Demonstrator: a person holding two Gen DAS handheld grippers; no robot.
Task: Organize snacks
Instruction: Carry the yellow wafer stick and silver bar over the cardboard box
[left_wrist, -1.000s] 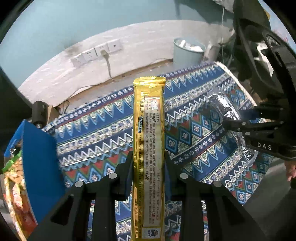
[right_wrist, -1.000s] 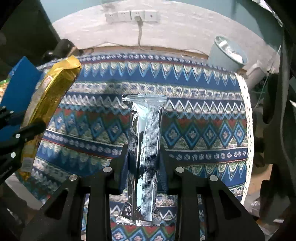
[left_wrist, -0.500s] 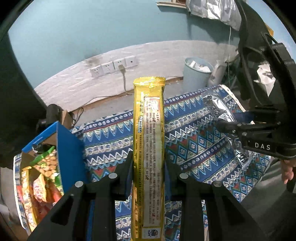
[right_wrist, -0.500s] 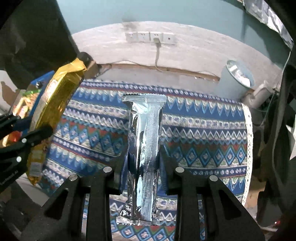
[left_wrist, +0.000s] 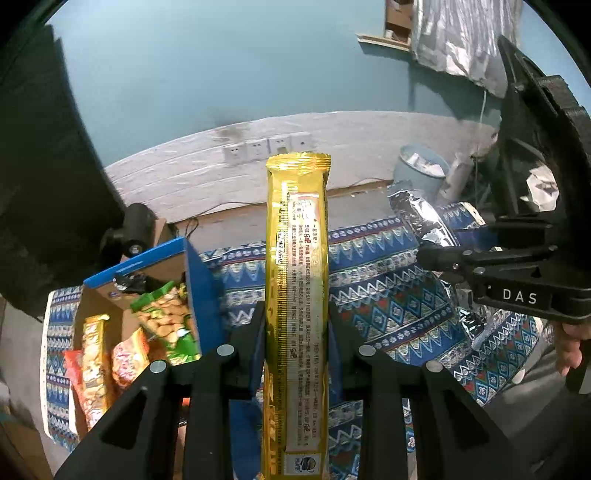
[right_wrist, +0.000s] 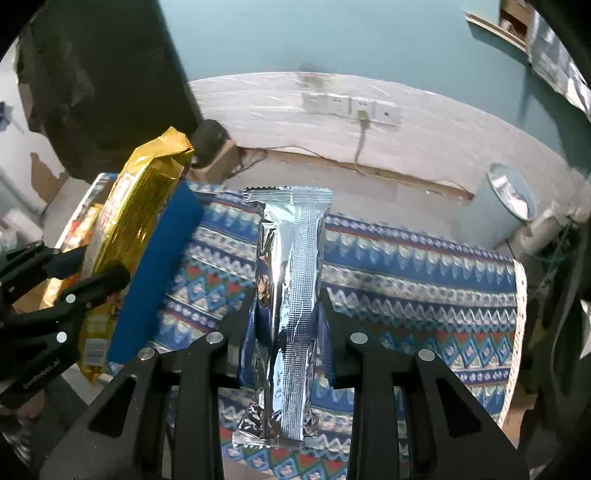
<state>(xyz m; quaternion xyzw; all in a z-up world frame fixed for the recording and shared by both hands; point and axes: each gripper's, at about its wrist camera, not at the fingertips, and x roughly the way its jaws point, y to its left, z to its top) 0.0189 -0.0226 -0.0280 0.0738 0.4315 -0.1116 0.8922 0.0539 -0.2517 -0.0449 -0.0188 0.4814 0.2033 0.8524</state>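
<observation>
My left gripper (left_wrist: 295, 332) is shut on a long gold snack packet (left_wrist: 297, 295), held upright above the patterned tablecloth (left_wrist: 376, 288). The packet also shows in the right wrist view (right_wrist: 136, 218), at the left. My right gripper (right_wrist: 288, 317) is shut on a silver foil packet (right_wrist: 290, 306), also held upright above the cloth; it shows in the left wrist view (left_wrist: 424, 218) at the right. A blue cardboard box (left_wrist: 199, 291) with several snack bags inside stands at the left, just left of the gold packet.
A grey bin (left_wrist: 421, 173) stands on the floor beyond the table's far right corner. Wall sockets (left_wrist: 266, 149) with a cable sit on the white wall band behind. A dark cabinet (left_wrist: 48, 184) is at the far left. A hand (left_wrist: 569, 350) holds the right gripper.
Both grippers have risen and tilted up with their packets, so more wall shows. The left gripper has moved toward the blue box, whose open top and snack bags now show.
</observation>
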